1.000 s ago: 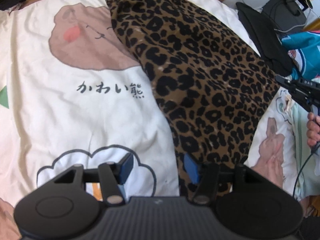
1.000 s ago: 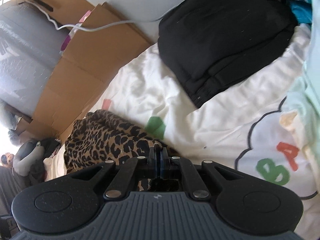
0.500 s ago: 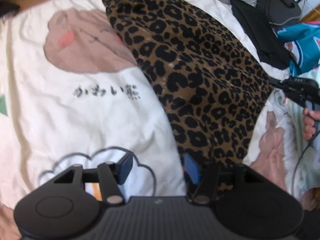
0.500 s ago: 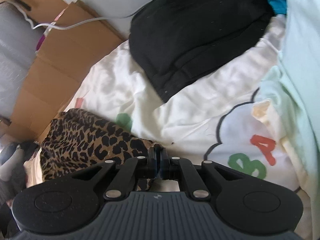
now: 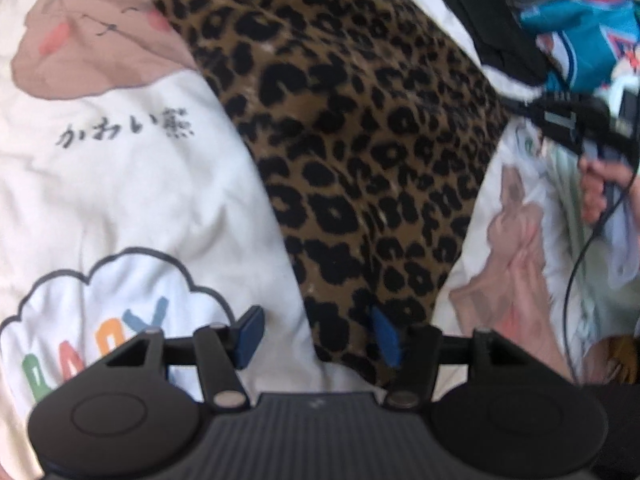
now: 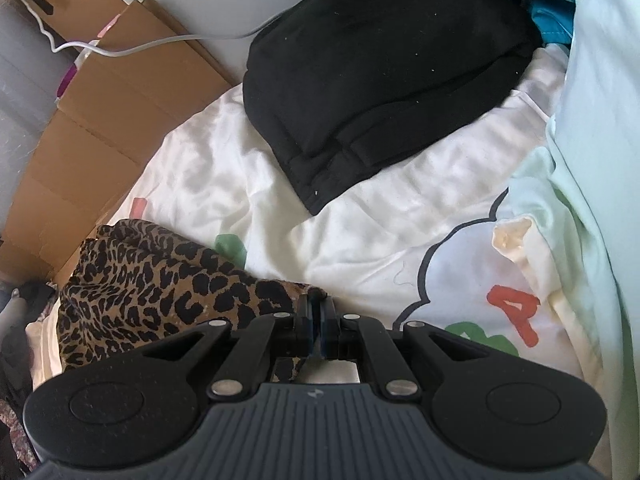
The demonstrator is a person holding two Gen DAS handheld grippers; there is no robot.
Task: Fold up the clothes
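One printed bedspread [image 5: 132,184] takes up most of what I see, and across it lies the leopard-print garment [image 5: 360,140] — a long brown-and-black strip running from the far edge down to my left gripper [image 5: 318,338]. A folded black garment [image 6: 384,92] sits well apart on the far side, near a cardboard box [image 6: 100,128]. My right gripper [image 6: 318,318] has its fingers pinched together on a corner of the leopard cloth, which bunches just to its left. My left gripper stands wide, its right blue pad [image 5: 386,340] touching the near hem, the other pad over bare bedspread. I judge this the start of a fold: one corner held, the other not yet. Next I need to shift left over the hem and close on it — squarely, or the thin cloth may slip.
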